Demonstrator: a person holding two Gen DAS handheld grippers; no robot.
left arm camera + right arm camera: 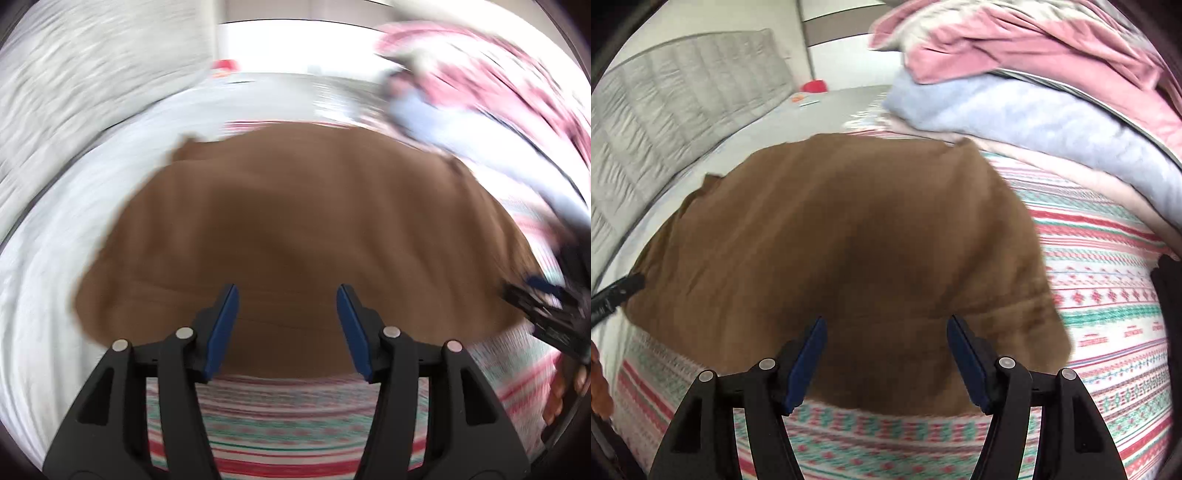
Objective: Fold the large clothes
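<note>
Blue pads of the left hand-held gripper (287,328) spread wide, nothing between them, hovering over the near hem of the brown garment (295,236). Same for the right hand-held gripper (886,363): jaws apart, empty, poised above the near edge of that garment (846,258).

Garment spread flat on a patterned bedspread (1108,295), on a bed rather than a bench; far-left part over plain white sheet (55,277). Straight ahead of both grippers and just below them. Long axis apparently left to right across both views (fisheye bending makes this a judgement, not a certainty). What looks like a collar or sleeve corner at the far left (709,184). Right gripper seen at the garment's right edge in the left view (546,314); left one only as a dark tip at its left edge in the right view (617,291). So each side nearer its own end, neither favoured overall. Left view heavily smeared by motion; fine creases unreadable there.

Likely next: pinching the near hem at two spaced points and carrying it away toward the far edge. Risk: catching bedspread along with cloth.

No containers in sight. Loose pile of laundry at far right instead: pink piece (1015,44) on top of a pale blue one (1034,118). Quilted headboard (665,92) at far left.
</note>
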